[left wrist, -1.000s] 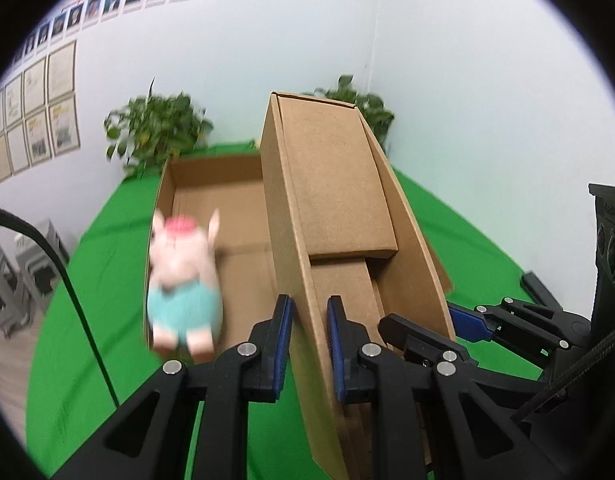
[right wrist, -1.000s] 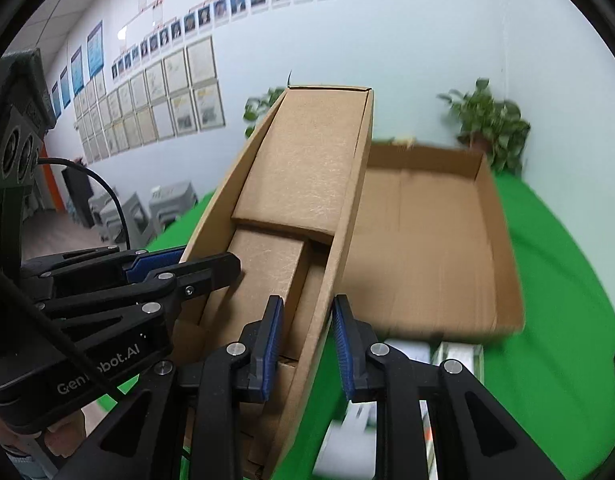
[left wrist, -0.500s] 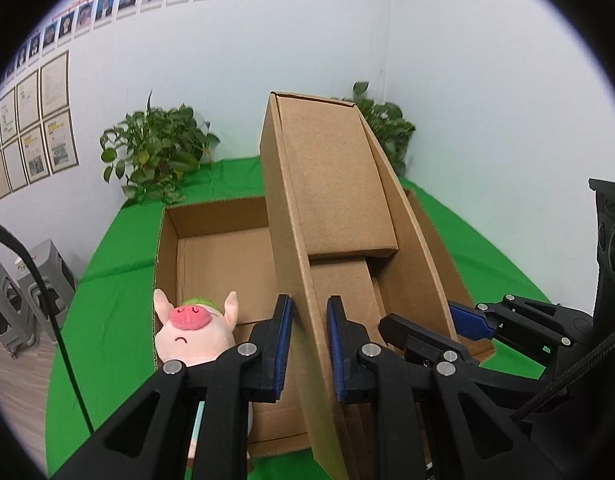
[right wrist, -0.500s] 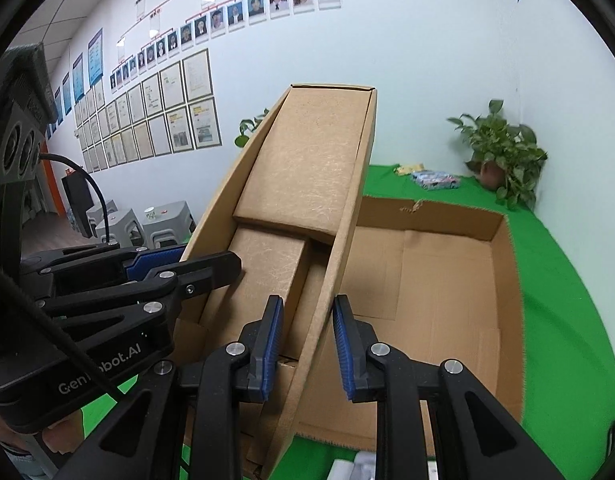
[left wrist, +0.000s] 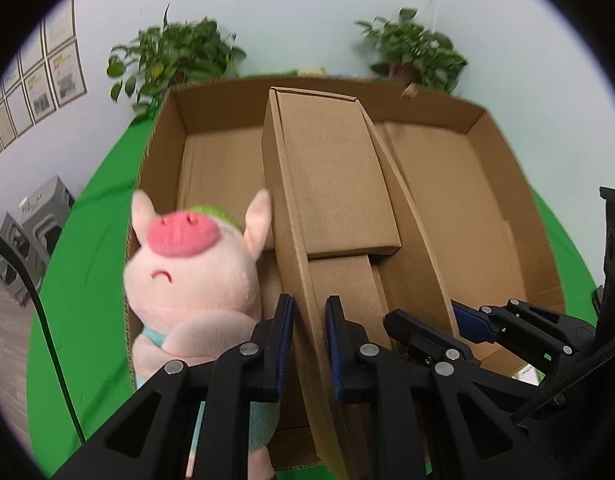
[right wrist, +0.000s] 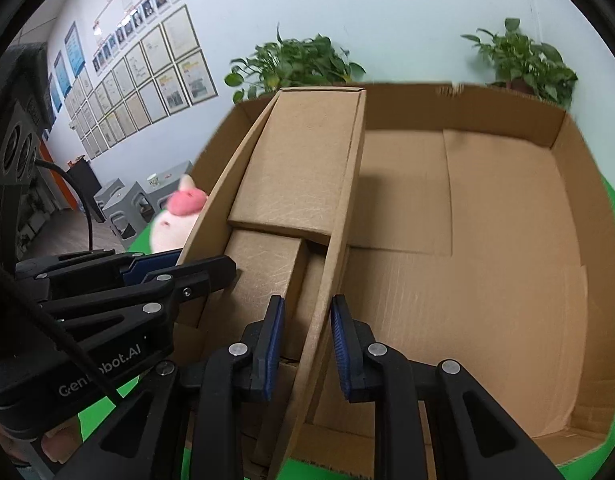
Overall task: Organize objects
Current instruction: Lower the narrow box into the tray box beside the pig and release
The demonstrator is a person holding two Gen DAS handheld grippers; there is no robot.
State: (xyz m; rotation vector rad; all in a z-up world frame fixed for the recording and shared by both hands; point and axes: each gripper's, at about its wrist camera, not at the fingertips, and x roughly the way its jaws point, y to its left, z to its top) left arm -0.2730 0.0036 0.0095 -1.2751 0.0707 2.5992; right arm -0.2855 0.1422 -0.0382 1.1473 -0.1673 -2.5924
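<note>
In the left wrist view, the left gripper (left wrist: 309, 344) is clamped tight on the left side wall of a narrow cardboard box (left wrist: 331, 176), its blue-padded jaws pressing the thin wall from both sides. The narrow box is open on top, with folded flaps lying inside it, and it is held tilted over a large open cardboard carton (left wrist: 503, 208) that sits on a green cloth (left wrist: 91, 248). A pink plush pig (left wrist: 191, 276) stands at the carton's near-left corner, just beside the narrow box and close to the left jaw; whether it stands inside the carton or against its wall cannot be told. The right gripper (left wrist: 427, 320) shows at the lower right, pinching the opposite wall. Two potted plants (left wrist: 175, 56) stand behind the carton against the white wall. In the right wrist view, the right gripper (right wrist: 307, 344) is likewise closed hard on the right side wall of the narrow box (right wrist: 303, 168), with the carton's bare floor (right wrist: 499, 240) spreading out to the right of it. The left gripper (right wrist: 175, 268) grips the far wall at left, and the pig's head (right wrist: 175, 216) peeps out behind that wall.
</note>
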